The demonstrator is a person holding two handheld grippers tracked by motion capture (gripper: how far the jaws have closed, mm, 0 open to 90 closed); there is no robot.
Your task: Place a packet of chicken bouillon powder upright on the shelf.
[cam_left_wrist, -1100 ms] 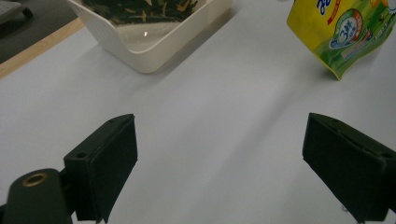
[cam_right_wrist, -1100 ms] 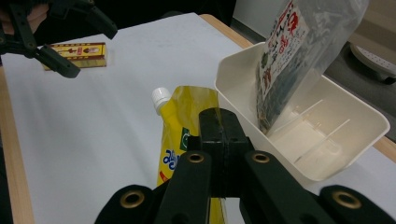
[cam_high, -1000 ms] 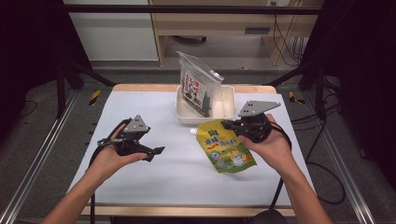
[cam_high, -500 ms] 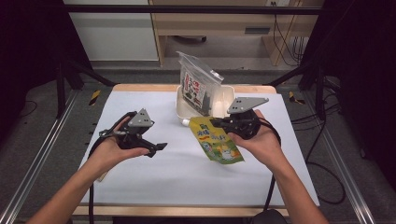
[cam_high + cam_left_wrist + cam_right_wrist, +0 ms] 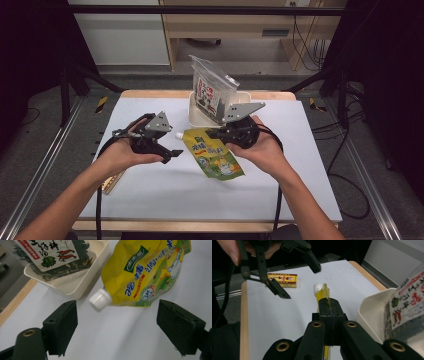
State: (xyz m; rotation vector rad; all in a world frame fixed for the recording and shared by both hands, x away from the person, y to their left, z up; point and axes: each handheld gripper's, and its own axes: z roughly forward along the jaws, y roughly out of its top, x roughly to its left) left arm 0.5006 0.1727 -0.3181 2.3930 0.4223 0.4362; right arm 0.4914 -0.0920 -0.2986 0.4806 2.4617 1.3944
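White tabletop (image 5: 150, 195) held my yellow spouted pouch (image 5: 214, 157), white-capped, beside the tray (image 5: 196, 116). My right gripper (image 5: 214, 134) clamped its edge; my left gripper (image 5: 170, 152) gaped wide. Since the earlier frame, both hands had drawn closer.

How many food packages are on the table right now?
3: the yellow spout pouch clamped in the right gripper, the seaweed bag standing in the white tub, the small yellow box near the left edge. Others may be hidden.
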